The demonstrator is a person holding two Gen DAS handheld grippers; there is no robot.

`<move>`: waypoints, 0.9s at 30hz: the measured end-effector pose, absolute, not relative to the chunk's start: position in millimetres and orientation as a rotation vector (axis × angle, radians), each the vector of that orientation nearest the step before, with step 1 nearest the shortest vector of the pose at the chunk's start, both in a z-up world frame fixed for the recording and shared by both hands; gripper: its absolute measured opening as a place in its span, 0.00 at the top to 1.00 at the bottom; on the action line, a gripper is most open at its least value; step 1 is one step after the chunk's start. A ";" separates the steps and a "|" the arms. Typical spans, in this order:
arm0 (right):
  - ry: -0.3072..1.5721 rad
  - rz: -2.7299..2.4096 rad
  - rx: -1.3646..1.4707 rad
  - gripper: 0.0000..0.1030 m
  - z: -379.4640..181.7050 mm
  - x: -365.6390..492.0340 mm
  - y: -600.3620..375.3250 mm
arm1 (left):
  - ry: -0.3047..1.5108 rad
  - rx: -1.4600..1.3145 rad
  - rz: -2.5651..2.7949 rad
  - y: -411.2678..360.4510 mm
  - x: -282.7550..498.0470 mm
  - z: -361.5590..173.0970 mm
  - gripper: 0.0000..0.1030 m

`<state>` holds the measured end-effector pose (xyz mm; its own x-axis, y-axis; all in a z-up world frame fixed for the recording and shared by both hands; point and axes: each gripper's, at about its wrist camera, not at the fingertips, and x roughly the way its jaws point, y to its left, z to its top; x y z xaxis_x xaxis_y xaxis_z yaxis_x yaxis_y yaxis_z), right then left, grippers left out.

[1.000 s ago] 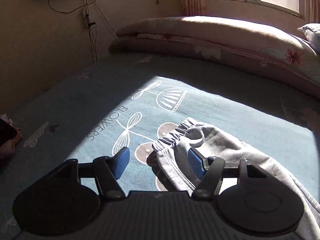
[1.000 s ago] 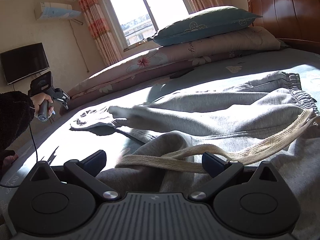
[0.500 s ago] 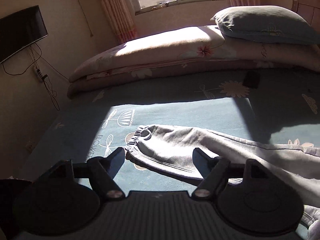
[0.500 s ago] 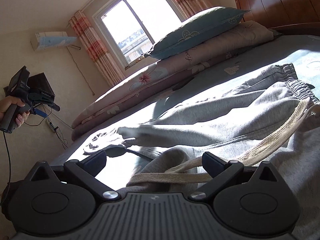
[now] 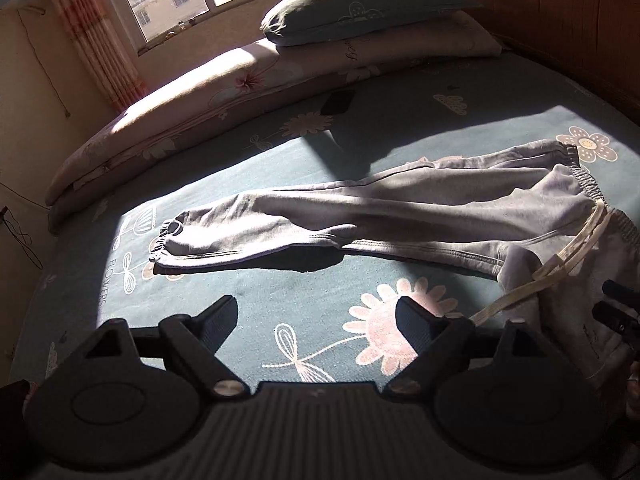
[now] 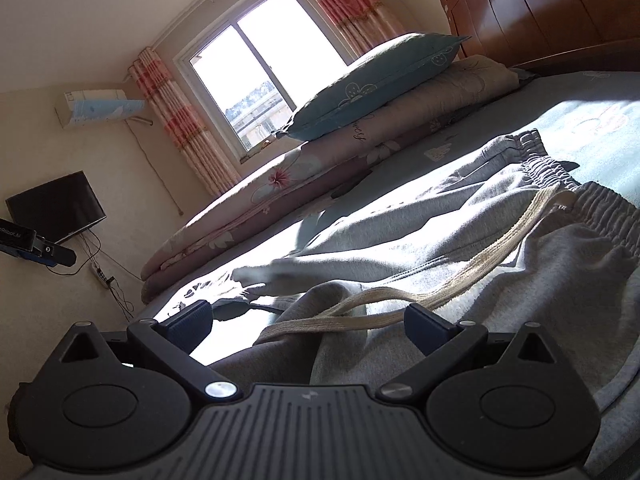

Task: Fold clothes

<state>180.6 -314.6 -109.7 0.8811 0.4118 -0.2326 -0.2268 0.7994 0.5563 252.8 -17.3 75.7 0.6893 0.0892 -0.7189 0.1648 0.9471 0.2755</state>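
The grey sweatpants (image 5: 400, 216) lie spread across the bed (image 5: 304, 304), one leg stretched long toward the far left, its gathered cuff (image 5: 164, 240) resting on the sunlit sheet; the elastic waistband (image 5: 588, 176) bunches at the right, and a flat cream drawstring (image 5: 560, 264) trails off it toward my right side; my left hand-held gripper (image 5: 316, 316) hangs above bare sheet, well short of the leg, its jaws released with nothing between them; they have just been opening wider, and a second ago this same cuff lay right between those fingers, so I have let it go and pulled back; my right hand-held gripper (image 6: 306, 320) sits low at the waist end, jaws spread, a fold of the pants and the drawstring (image 6: 400, 304) lying in the gap between them; I cannot tell whether the pads touch the cloth; the fabric is soft fleecy jersey, ribbed where the elastic puckers it, stitched along the seams; the drawstring is woven cotton tape; the sheet is teal with pale flower prints (image 5: 396, 328); beyond it a folded floral quilt (image 5: 192, 104) runs along the window side with a teal pillow (image 5: 360, 4) on top; a wooden headboard (image 6: 552, 8) glows reddish; a television (image 6: 56, 206) hangs on the cream wall.
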 end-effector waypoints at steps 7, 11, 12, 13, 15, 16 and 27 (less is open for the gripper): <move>0.340 0.308 0.716 0.00 -120.9 144.0 -346.1 | 0.827 0.239 -0.189 -61.3 214.7 36.9 0.16; 0.347 0.269 0.706 0.00 -124.0 131.5 -350.8 | 0.821 0.188 -0.299 -84.2 203.3 8.0 0.16; 0.354 0.266 0.694 0.00 -124.7 130.5 -350.5 | 0.818 0.186 -0.324 -89.2 203.7 -0.5 0.16; 0.362 0.255 0.662 0.00 -125.2 129.2 -349.3 | 0.815 0.183 -0.349 -94.2 204.1 -9.1 0.16; 0.370 0.220 0.611 0.00 -126.6 126.4 -348.3 | 0.794 0.174 -0.387 -102.2 205.0 -25.0 0.16; 0.371 0.198 0.590 0.00 -127.4 124.9 -348.5 | 0.776 0.162 -0.402 -104.3 205.1 -31.0 0.16; 0.455 0.062 0.333 0.00 -140.9 131.6 -330.9 | 0.753 0.045 -0.612 -112.7 219.2 -88.9 0.11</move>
<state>131.6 -330.9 -140.9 0.8974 0.1325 -0.4209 0.0149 0.9442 0.3290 219.2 -112.7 -88.9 0.5649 -0.5046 -0.6529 0.5361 0.8259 -0.1744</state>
